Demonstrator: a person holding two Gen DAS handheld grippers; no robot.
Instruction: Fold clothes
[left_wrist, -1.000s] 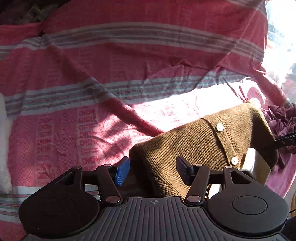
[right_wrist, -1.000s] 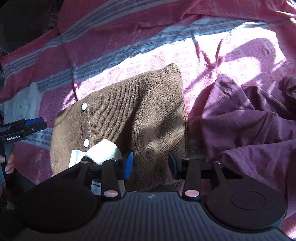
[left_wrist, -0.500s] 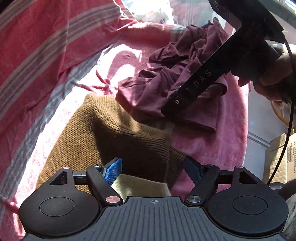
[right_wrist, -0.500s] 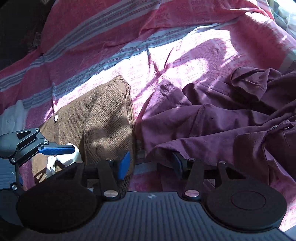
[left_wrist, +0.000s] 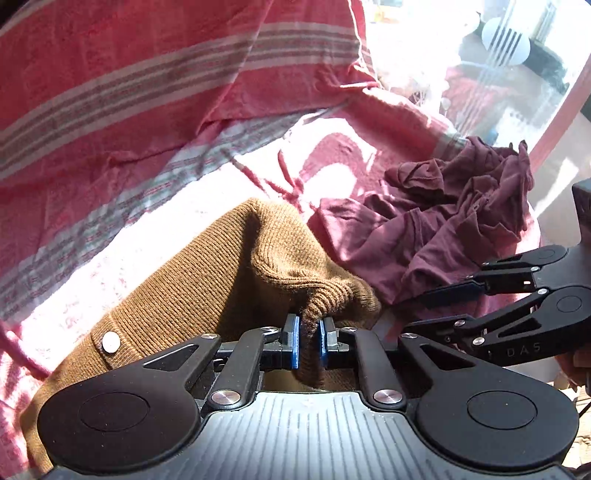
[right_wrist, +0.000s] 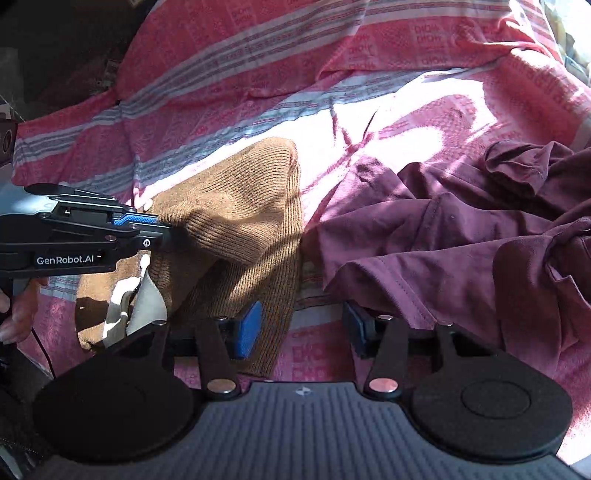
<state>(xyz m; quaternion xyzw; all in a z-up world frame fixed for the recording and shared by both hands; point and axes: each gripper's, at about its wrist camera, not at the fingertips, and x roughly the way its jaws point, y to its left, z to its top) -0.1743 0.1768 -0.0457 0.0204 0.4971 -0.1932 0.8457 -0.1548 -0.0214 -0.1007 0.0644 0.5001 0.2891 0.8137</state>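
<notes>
A brown knit cardigan (left_wrist: 207, 280) with white buttons lies partly folded on the red striped cloth (left_wrist: 110, 92). My left gripper (left_wrist: 309, 332) is shut on a bunched fold of the cardigan and lifts it a little. In the right wrist view the cardigan (right_wrist: 236, 221) shows the left gripper (right_wrist: 162, 230) pinching its edge from the left. My right gripper (right_wrist: 301, 325) is open, low over the cloth between the cardigan's hem and a crumpled maroon shirt (right_wrist: 461, 236). It also shows in the left wrist view (left_wrist: 432, 310), open and empty.
The maroon shirt (left_wrist: 443, 221) lies heaped to the right of the cardigan. A white lining or label (right_wrist: 142, 299) shows under the cardigan's lifted edge. The striped cloth (right_wrist: 258, 74) covers the whole surface. A bright window (left_wrist: 498, 55) is at the far right.
My left gripper has closed on a fold of the cardigan and raised it. My right gripper has dropped lower beside the cardigan's hem and stays open.
</notes>
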